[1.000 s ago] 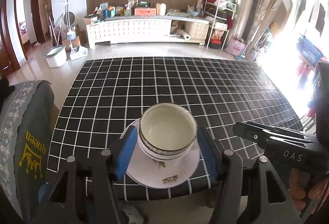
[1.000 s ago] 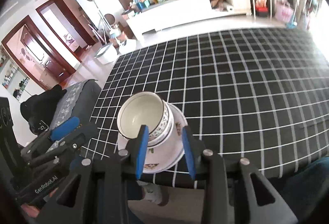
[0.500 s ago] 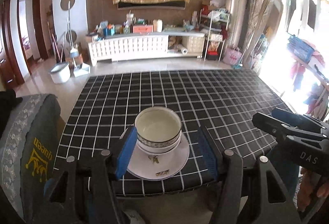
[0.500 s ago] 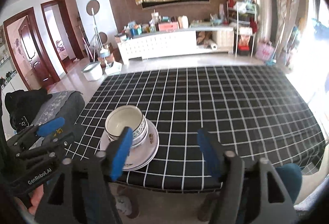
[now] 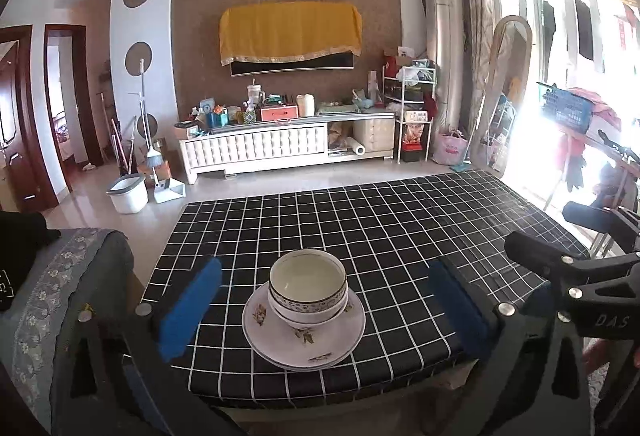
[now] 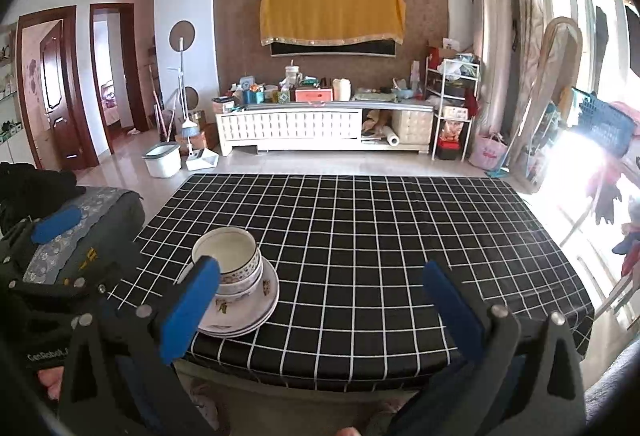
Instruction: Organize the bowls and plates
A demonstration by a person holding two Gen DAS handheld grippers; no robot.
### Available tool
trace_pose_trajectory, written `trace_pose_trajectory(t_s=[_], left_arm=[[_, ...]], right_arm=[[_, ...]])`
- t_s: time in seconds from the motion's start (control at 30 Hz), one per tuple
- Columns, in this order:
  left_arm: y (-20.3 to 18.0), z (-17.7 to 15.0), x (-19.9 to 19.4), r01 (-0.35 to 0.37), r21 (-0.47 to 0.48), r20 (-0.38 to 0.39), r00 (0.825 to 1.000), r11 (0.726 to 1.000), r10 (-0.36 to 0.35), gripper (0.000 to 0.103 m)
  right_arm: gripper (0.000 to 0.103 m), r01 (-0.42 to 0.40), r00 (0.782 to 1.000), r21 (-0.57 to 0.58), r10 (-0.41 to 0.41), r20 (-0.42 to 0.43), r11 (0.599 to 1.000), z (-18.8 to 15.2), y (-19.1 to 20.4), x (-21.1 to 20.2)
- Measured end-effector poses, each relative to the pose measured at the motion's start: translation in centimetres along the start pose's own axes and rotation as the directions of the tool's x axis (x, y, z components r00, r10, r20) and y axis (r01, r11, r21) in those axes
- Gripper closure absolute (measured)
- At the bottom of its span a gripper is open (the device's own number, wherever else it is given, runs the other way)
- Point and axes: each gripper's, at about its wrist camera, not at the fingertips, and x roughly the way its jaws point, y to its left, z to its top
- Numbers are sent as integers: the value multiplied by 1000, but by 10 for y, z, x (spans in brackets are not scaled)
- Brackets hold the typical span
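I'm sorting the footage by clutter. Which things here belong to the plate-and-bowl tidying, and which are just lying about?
Belongs to the job:
- stacked bowls
- stacked plates
- checked table

Just lying about:
- white bucket
- dustpan
- chair cover

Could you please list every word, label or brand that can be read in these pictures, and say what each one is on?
"DAS": on the black body of the right tool, seen from the left wrist view.
"GenRobot" followed by cut-off characters: on the black body of the left tool, seen from the right wrist view.
Yellow print on the grey chair cover: too small to read.
Labels on the items along the TV cabinet: too blurred.
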Motion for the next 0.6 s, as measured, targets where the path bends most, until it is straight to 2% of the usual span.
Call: trace_pose_trajectory(t_s=[0.6], left_arm=[[-2, -4, 2, 6, -5, -38, 999, 1000, -6, 1]], right_arm=[[0, 5, 1000, -3, -5, -15, 1000, -6, -2, -5]])
